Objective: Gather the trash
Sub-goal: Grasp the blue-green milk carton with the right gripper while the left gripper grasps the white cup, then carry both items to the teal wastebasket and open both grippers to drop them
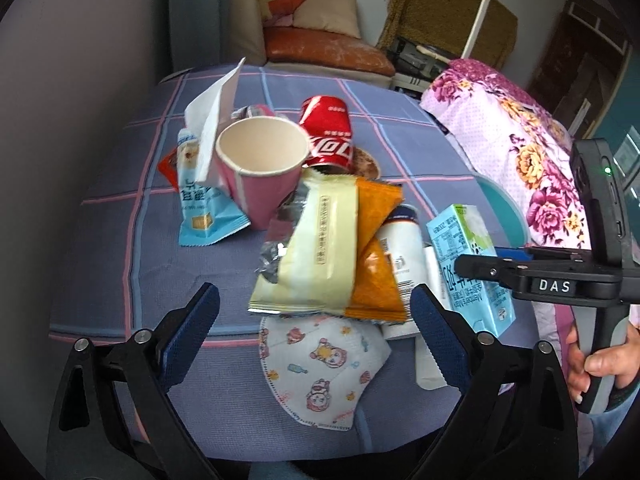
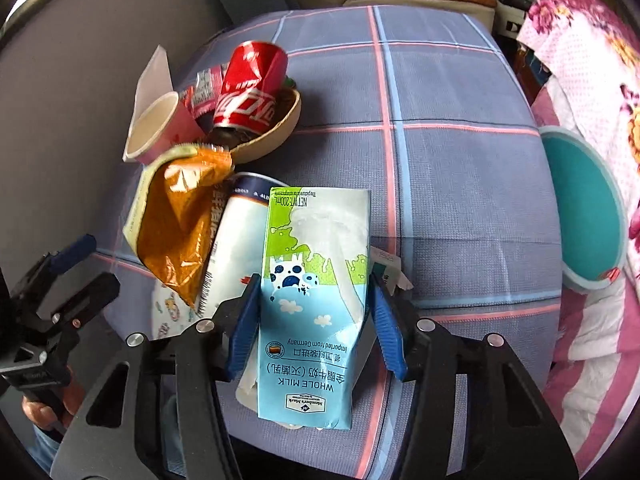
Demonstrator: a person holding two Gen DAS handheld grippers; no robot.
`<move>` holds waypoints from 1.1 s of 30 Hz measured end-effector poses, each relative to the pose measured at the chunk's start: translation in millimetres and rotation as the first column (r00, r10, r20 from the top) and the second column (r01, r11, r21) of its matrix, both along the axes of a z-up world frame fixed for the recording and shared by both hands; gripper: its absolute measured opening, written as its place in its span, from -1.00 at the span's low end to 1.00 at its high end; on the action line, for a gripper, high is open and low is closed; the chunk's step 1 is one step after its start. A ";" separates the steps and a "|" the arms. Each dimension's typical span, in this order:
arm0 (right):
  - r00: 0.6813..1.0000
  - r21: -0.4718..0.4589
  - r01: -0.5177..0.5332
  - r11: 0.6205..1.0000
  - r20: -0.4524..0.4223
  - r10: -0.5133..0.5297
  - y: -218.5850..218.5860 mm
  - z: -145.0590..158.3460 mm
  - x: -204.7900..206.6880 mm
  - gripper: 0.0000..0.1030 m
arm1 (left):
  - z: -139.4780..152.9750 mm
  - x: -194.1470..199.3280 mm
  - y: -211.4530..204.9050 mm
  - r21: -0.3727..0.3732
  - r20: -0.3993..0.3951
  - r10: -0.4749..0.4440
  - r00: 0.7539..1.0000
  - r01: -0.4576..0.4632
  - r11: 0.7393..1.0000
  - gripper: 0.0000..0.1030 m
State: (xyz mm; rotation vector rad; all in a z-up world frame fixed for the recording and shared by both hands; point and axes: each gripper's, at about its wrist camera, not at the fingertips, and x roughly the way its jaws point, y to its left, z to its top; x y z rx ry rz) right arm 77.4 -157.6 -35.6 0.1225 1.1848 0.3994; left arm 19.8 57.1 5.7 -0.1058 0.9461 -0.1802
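Woven checked cloth (image 2: pixel 460 184) covers the desk, matt and coarse. Milk carton (image 2: pixel 316 304): smooth coated paperboard. Cola can (image 2: pixel 250 88): glossy dented metal. Orange wrapper (image 2: pixel 180 224): shiny crinkled foil. Cup (image 1: pixel 260 160): matt paper. Fingers (image 2: pixel 242 320): ribbed blue plastic pads.

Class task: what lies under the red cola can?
The cola can rests tilted in a tan bowl. Dark contents show at the can's lower end; the rest of the bowl's inside is covered by the can.
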 end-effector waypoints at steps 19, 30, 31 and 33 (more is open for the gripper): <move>0.988 0.140 0.156 0.978 -0.022 -0.154 -99.9 -10.3 -1.1 -0.01 | -47.5 60.7 -89.4 0.049 -0.209 -0.185 0.960 0.200 0.979 -0.07; 0.982 0.171 0.188 0.967 -0.026 -0.187 -119.7 -16.9 6.5 -0.01 | -70.7 75.2 -95.6 -0.007 -0.265 -0.182 0.947 0.187 0.982 -0.07; 0.982 0.175 0.190 0.966 -0.026 -0.189 -121.9 -16.6 7.0 -0.01 | -66.8 74.4 -95.9 -0.013 -0.255 -0.184 0.949 0.187 0.982 -0.07; 0.980 0.185 0.199 0.962 -0.024 -0.198 -126.6 -15.4 9.2 -0.01 | -56.7 72.3 -96.7 -0.024 -0.232 -0.188 0.954 0.188 0.982 -0.07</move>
